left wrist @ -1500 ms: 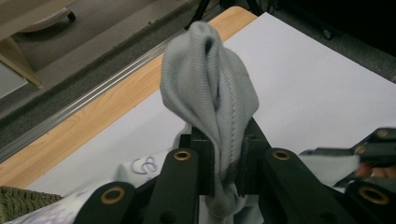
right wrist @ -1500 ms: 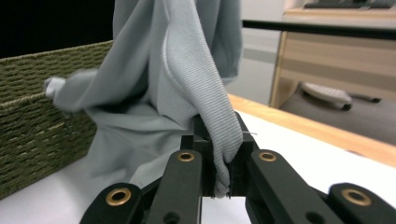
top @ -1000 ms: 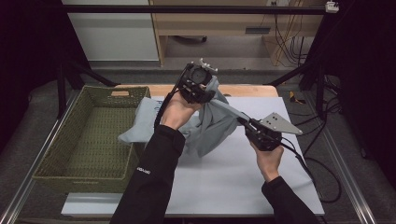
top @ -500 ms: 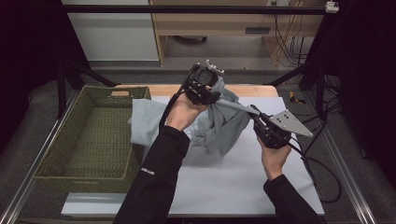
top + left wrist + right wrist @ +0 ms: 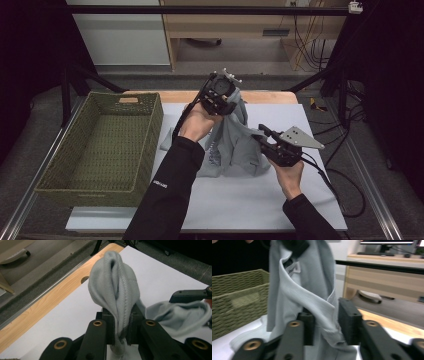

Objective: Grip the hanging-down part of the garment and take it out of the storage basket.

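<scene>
A light grey garment (image 5: 235,145) hangs bunched over the middle of the white table top (image 5: 305,112), its lower part resting on the surface. My left gripper (image 5: 231,102) holds it up from the top and is shut on a ribbed fold (image 5: 115,287), pinched between its jaws (image 5: 121,317). My right gripper (image 5: 261,136) is lower and to the right, at the garment's side. Its jaws (image 5: 327,325) stand apart with a fold of the collar area (image 5: 297,290) lying between them. The right gripper's jaw (image 5: 190,293) also shows in the left gripper view.
A green woven basket (image 5: 150,135) stands empty on the left of the table, also seen in the right gripper view (image 5: 237,302). A wooden strip (image 5: 270,96) runs along the table's far edge. Cables trail off the right side.
The garment was stretched between the two grippers and spread leftward; now it hangs narrower and slacker. The right gripper has come back in toward the cloth and slightly lower.
</scene>
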A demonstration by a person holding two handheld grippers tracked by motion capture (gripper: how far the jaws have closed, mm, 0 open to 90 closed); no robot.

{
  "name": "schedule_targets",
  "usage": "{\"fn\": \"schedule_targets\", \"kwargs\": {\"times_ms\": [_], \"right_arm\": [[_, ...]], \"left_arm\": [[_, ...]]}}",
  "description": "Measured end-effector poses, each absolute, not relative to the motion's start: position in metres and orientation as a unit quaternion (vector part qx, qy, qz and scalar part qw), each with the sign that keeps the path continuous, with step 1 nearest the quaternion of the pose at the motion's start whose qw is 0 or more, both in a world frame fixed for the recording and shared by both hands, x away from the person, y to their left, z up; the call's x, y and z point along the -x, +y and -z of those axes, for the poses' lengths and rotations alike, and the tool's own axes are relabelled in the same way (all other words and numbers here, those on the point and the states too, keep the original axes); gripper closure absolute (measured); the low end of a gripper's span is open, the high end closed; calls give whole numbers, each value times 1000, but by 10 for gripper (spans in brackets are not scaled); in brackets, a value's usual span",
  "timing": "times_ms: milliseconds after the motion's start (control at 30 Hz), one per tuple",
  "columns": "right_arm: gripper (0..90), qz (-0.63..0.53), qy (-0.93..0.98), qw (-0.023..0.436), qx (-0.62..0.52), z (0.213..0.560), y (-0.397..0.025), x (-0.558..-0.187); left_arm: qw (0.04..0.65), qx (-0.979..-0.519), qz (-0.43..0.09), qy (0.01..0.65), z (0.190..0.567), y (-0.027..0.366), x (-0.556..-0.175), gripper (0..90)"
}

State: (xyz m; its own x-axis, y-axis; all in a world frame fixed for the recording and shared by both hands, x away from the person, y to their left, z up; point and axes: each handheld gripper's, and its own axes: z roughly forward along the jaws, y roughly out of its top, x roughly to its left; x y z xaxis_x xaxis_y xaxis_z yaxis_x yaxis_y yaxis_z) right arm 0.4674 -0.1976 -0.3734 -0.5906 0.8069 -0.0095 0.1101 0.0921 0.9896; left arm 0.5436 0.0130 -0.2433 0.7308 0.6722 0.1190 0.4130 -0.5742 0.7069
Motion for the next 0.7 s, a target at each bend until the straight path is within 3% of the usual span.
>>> {"fn": "schedule_targets", "kwargs": {"times_ms": [33, 100, 167, 233, 300, 700], "right_arm": [[584, -582, 676, 299, -339, 373, -198, -467], [397, -587, 675, 298, -334, 377, -194, -465], [294, -589, 676, 297, -328, 378, -194, -463], [113, -589, 678, 291, -330, 379, -195, -460], [45, -590, 679, 272, -343, 379, -199, -456], [7, -605, 657, 281, -350, 383, -232, -437]], "left_arm": [[340, -865, -194, 315, 244, 14, -543, 795], [336, -867, -193, 313, 244, 16, -544, 795], [337, -866, -195, 315, 246, 17, -545, 795], [337, -866, -192, 316, 246, 17, -546, 795], [335, -867, -192, 316, 247, 17, -547, 795], [336, -867, -187, 317, 259, 23, -547, 795]]}}
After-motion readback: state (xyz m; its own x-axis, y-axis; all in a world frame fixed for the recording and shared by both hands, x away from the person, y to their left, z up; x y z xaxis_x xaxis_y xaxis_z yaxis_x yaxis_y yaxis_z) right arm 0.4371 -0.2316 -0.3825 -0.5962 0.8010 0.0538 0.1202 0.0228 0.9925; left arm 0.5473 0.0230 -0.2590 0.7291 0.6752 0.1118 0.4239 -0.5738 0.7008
